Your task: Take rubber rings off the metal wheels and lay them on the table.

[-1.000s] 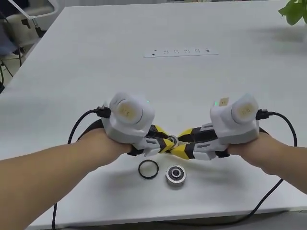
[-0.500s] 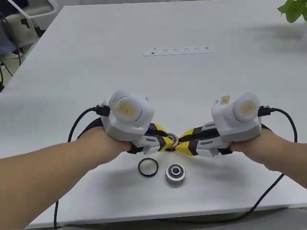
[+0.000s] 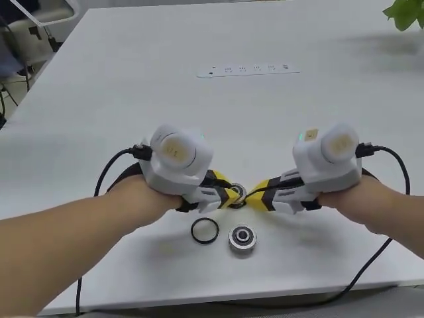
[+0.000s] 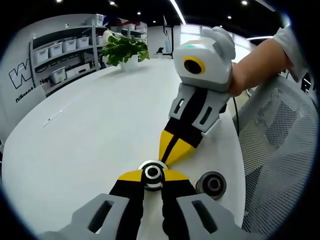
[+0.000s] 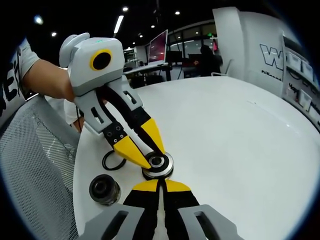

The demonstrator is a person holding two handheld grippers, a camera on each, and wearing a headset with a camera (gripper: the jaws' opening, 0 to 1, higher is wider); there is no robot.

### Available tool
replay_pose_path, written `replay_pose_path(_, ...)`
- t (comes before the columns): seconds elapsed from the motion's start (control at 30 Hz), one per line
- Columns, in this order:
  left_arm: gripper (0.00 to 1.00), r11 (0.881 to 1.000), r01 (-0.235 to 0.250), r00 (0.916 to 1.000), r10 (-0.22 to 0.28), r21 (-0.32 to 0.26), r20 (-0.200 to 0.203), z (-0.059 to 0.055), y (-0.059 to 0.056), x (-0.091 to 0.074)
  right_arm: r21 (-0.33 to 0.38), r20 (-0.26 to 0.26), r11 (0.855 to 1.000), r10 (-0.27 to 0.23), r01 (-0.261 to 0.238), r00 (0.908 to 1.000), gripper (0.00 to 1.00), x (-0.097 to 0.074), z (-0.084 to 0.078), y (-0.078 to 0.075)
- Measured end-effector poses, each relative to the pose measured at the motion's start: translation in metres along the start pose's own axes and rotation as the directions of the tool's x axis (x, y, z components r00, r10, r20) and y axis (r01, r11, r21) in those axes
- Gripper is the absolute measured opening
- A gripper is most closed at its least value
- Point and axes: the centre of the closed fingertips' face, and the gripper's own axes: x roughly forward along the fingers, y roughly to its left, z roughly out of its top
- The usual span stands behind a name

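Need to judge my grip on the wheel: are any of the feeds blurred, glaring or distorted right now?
Head view: even soft light, faint shadows under the loose ring and second wheel, slightly soft. Left gripper view: fisheye curves the table, held wheel sharp between the left tongs. Right gripper view: dim background, bright ceiling lights, held wheel clear.
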Motion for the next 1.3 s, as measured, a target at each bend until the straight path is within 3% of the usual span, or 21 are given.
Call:
replay_pose_path(0.47, 0.08, 1.000, -0.004, 1.0000, 0.004, 0.006, -0.001, 0.000, 0.000, 0.000, 0.121, 0.020, 0.993, 0.003, -0.006, 0.9998, 0.00, -0.007, 0.002, 0.002)
replay_pose_path(0.8, 0.08, 1.000, -0.012, 0.9999, 0.012, 0.004, -0.007, 0.000, 0.000, 0.000, 0.228, 0.066, 0.973, -0.037, 0.021, 0.9971, 0.00, -0.006, 0.008, -0.005)
replay_pose_path(1.2, 0.08, 1.000, -0.023, 0.9997, 0.023, 0.009, -0.012, 0.001, -0.001, 0.000, 0.258, 0.113, 0.966, -0.036, 0.006, 0.9929, 0.00, -0.008, 0.017, -0.003)
replay_pose_path(1.3, 0.08, 1.000, -0.027, 0.9995, 0.027, 0.009, -0.012, 0.001, -0.001, 0.000, 0.238, 0.106, 0.971, -0.043, 0.016, 0.9935, 0.00, -0.007, 0.017, -0.003)
